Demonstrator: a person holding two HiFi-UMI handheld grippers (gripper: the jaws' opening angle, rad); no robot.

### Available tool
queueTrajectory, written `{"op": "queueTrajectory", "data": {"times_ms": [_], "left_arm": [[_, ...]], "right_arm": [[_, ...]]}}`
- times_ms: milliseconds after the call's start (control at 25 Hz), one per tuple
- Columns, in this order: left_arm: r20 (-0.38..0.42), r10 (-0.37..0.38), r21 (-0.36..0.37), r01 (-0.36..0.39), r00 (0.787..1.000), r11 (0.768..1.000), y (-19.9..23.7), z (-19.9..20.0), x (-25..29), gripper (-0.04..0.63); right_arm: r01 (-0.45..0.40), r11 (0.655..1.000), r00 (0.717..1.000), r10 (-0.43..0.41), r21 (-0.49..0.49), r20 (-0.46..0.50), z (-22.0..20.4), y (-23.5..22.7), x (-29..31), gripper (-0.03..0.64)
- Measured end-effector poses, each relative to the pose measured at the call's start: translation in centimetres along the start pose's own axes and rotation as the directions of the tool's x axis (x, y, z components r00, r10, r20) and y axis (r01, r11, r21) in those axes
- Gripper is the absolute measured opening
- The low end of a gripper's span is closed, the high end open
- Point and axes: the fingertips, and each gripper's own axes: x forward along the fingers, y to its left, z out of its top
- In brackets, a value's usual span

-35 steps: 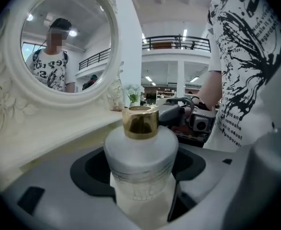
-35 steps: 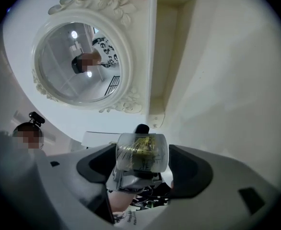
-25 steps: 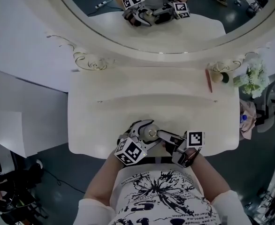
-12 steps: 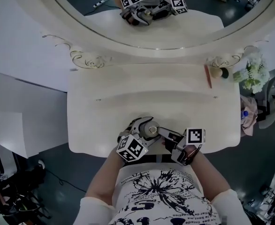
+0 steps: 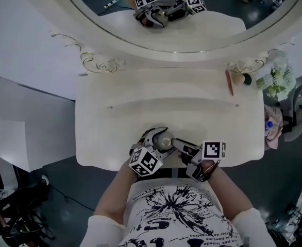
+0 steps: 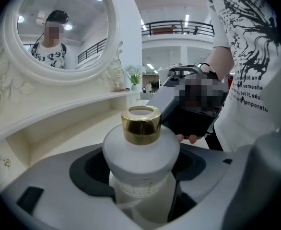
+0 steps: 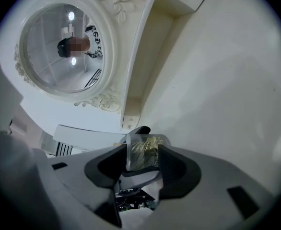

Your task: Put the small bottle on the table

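At the front edge of the cream dressing table [image 5: 140, 117] my two grippers are close together. My left gripper [image 5: 160, 139] is shut on a round white bottle [image 6: 140, 152] with a gold cap [image 6: 140, 123], held upright between the jaws [image 6: 141, 186]. From above, the bottle shows as a gold ring [image 5: 165, 142]. My right gripper [image 5: 184, 149] points left toward it. It is shut on a small clear glass bottle with a gold leaf pattern [image 7: 143, 152], pinched between the dark pads [image 7: 141, 163] above the tabletop [image 7: 217, 80].
A large oval mirror [image 5: 182, 14] in a carved white frame stands behind a raised back shelf [image 5: 171, 81]. On that shelf at the right lie a pink pencil [image 5: 228, 85] and a makeup brush [image 5: 239, 80]. White flowers [image 5: 280, 84] stand off the right end.
Both grippers stay together at the table's front edge. The head view has shifted slightly; nothing else visibly moved.
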Motion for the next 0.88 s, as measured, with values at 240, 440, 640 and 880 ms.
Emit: {"op": "queueTrajectory", "data": {"times_ms": [240,440,640,880], "left_arm": [[0.045,0.025,-0.062,-0.022,0.999,0.998,0.0,1.1,-1.0,0.35],[0.11,0.057,-0.092,-0.047,0.992,0.995,0.6,3.2,-3.6,0.35],[0.217,0.084,-0.096,-0.064,0.973,0.993,0.9,6.8,-6.6,0.35],[0.329,0.21,-0.071,-0.197,0.921,0.978,2.7,10.8,-9.8,0.121]], "right_arm": [[0.058,0.996,0.997,-0.054,-0.069,0.06,0.4,0.5,-0.5,0.202],[0.019,0.991,0.982,0.006,-0.133,0.186,2.6,3.6,-2.3,0.152],[0.047,0.967,0.964,0.021,-0.251,0.263,4.3,6.2,-4.1,0.061],[0.154,0.855,0.929,0.045,-0.495,0.367,5.2,10.0,-5.2,0.031]]}}
